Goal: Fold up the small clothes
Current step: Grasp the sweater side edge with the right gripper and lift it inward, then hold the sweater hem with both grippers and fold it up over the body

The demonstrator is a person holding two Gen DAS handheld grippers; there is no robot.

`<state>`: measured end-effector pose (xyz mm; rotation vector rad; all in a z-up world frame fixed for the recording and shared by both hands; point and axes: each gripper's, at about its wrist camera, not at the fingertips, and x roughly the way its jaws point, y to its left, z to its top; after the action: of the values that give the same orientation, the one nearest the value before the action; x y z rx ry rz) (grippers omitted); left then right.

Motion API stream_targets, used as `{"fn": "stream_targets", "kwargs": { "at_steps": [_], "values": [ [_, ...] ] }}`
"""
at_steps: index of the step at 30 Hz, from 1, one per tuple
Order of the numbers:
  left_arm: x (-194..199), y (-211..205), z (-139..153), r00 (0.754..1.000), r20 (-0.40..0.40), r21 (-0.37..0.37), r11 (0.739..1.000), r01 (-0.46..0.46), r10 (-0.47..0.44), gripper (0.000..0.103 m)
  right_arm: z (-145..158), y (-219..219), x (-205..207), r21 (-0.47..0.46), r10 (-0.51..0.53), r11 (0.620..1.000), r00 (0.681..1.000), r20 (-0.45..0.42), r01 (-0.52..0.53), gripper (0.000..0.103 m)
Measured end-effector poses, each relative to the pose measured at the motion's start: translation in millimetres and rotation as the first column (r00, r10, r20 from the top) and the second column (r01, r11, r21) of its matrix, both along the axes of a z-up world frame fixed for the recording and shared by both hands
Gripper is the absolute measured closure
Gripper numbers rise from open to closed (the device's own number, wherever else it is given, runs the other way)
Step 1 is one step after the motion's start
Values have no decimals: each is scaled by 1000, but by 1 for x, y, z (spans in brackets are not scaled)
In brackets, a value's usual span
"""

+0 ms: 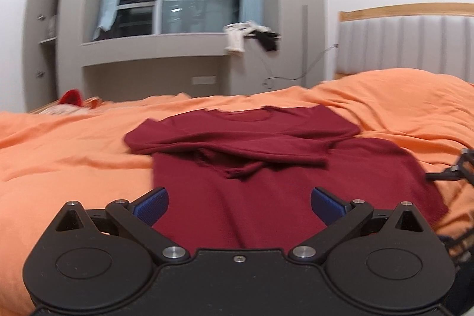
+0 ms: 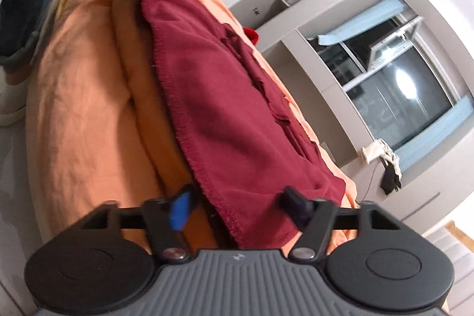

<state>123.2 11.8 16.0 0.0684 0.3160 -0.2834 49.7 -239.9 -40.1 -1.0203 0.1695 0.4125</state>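
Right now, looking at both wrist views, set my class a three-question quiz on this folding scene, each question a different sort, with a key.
1. True or false: both sleeves of the maroon shirt are already folded across its chest.
2. Multiple choice: the shirt lies on A) a wooden table, B) an orange bedspread, C) a grey carpet.
3. Fill in: the left gripper and right gripper both have their jaws ____, holding nothing.

Key: 1 true; 2 B; 3 open.
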Motion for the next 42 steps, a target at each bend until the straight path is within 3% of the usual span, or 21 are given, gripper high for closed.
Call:
{"fn": "stream_targets", "kwargs": {
  "at_steps": [3,5,6,11,16,20,23,25,29,34,36,38,42],
  "values": [
    [-8,-12,-2,996,26,37,996,80,-81,1,0,-1,-5,2,7,1000,1000,8,-7,69],
    [-12,-21,-3,992,42,81,990,119,-123,1,3,-5,-8,32,-5,999,1000,30,4,88],
    [-14,-26,-5,989,47,98,986,137,-142,1,7,-6,-8,58,-17,998,998,54,14,92],
    [-25,-42,-10,962,64,153,955,254,-266,1,35,-13,-9,237,-79,971,985,151,42,96],
    [-35,-68,-23,935,86,252,916,313,-344,1,56,-15,-4,355,-111,934,978,174,43,96],
    [-37,-96,-41,948,131,401,890,215,-288,1,65,-18,-6,397,-104,917,978,184,23,97],
    [-31,-110,-52,962,153,478,869,126,-224,10,66,-19,-7,392,-103,920,976,193,20,97],
    [-26,-108,-53,969,147,485,868,104,-198,23,64,-19,-10,388,-110,921,974,197,26,97],
    [-23,-103,-51,977,169,496,868,26,-126,34,68,-26,-13,414,-153,909,965,211,54,97],
    [-25,-96,-47,972,231,544,824,-155,31,49,68,-30,-18,429,-176,901,960,218,68,98],
    [-22,-87,-41,967,234,517,828,-215,105,55,67,-29,-19,426,-176,902,959,221,68,98],
    [-21,-77,-33,958,233,481,837,-262,166,56,67,-30,-20,424,-176,903,959,221,68,98],
    [-21,-72,-29,953,204,486,822,-297,223,56,64,-28,-21,405,-205,909,954,218,103,98]
  ]
}}
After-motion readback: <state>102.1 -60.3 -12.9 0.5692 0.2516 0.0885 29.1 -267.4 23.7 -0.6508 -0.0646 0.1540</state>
